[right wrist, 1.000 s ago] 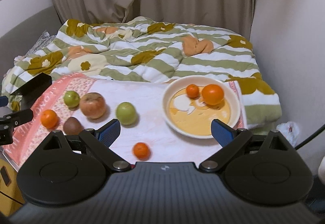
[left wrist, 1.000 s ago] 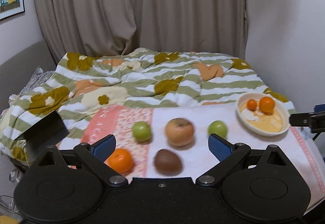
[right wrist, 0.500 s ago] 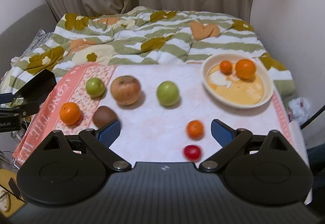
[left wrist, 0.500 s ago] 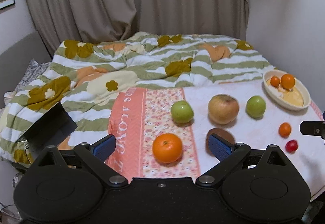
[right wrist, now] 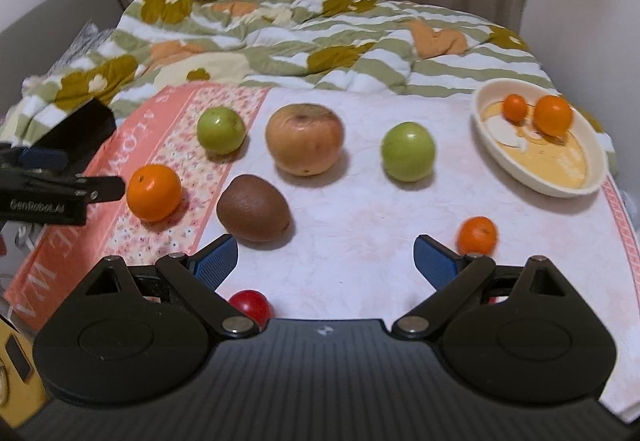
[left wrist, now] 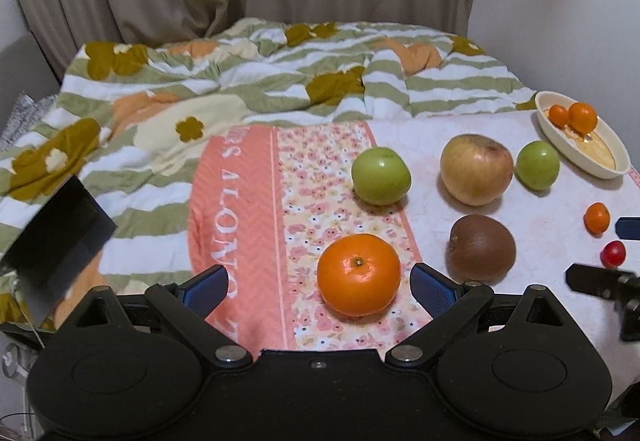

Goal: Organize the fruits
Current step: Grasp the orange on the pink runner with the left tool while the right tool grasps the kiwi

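Seven loose fruits lie before us on the white-and-pink patterned cloth (right wrist: 360,217) spread over the bed, and two more sit in the cream oval dish (right wrist: 592,177) at the cloth's far right corner: a small orange (right wrist: 515,107) and a larger orange (right wrist: 553,115), side by side. Across the middle of the cloth runs a row of a green apple (left wrist: 381,175), a big yellow-brown apple (left wrist: 476,169) and a second green apple (left wrist: 537,164), each apart from the next. Nearer the front edge lie a large orange mandarin (left wrist: 359,274) on the floral strip, a brown kiwi (left wrist: 481,249) just to its right, and towards the right edge a small orange fruit (right wrist: 477,235) and a small red fruit (right wrist: 250,303). Our left claw (left wrist: 319,285) stands wide apart and empty, with the mandarin between its blue pads (left wrist: 430,287), touching neither. Our right claw (right wrist: 325,259) is likewise spread and holds nothing, above bare cloth near the front edge.
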Demonstrator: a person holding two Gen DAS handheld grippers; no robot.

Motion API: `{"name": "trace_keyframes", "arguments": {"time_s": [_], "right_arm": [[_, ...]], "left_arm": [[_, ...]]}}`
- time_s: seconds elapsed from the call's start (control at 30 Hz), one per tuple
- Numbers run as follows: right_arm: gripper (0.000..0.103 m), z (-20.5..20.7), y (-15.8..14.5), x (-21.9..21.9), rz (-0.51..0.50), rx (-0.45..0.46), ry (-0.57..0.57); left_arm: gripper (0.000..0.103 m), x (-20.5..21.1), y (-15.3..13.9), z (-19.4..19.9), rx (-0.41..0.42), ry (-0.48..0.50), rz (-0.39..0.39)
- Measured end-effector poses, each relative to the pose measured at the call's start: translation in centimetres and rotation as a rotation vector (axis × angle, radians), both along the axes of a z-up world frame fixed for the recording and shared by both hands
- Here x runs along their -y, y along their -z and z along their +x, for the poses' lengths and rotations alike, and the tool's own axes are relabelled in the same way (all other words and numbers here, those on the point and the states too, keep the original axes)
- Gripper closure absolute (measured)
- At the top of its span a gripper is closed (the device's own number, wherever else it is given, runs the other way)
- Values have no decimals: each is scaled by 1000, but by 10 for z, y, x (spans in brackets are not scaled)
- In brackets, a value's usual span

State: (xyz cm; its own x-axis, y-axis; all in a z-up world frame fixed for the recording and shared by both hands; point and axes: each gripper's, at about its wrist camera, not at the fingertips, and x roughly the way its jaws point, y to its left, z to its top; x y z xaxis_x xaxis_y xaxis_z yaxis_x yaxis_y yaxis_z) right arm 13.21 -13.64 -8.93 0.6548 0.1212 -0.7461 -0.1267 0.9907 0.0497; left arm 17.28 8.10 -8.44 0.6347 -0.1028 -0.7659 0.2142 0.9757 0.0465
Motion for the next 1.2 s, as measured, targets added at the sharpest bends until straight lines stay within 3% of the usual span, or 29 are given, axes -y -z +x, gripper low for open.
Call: {"name": "trace_keyframes", "arguments": {"time_s": [0.47, 0.53, 0.63, 0.7, 1.2], "right_arm": [[0, 41, 44, -19, 0, -78, -184], [0, 46, 46, -21, -4, -77, -211], [7, 52, 52, -24, -11, -95, -253], [11, 54, 55, -26, -12, -101, -270], [23, 70, 57, -42, -17, -67, -367]], "left_arm": [[9, 19, 34, 27, -91, 14, -10], [16, 21, 38, 30, -106, 11, -13], [34, 21, 41, 33, -125, 8, -22], [39, 20, 42, 33, -134, 15, -51], [40, 14, 39, 22, -144, -37, -23]]}}
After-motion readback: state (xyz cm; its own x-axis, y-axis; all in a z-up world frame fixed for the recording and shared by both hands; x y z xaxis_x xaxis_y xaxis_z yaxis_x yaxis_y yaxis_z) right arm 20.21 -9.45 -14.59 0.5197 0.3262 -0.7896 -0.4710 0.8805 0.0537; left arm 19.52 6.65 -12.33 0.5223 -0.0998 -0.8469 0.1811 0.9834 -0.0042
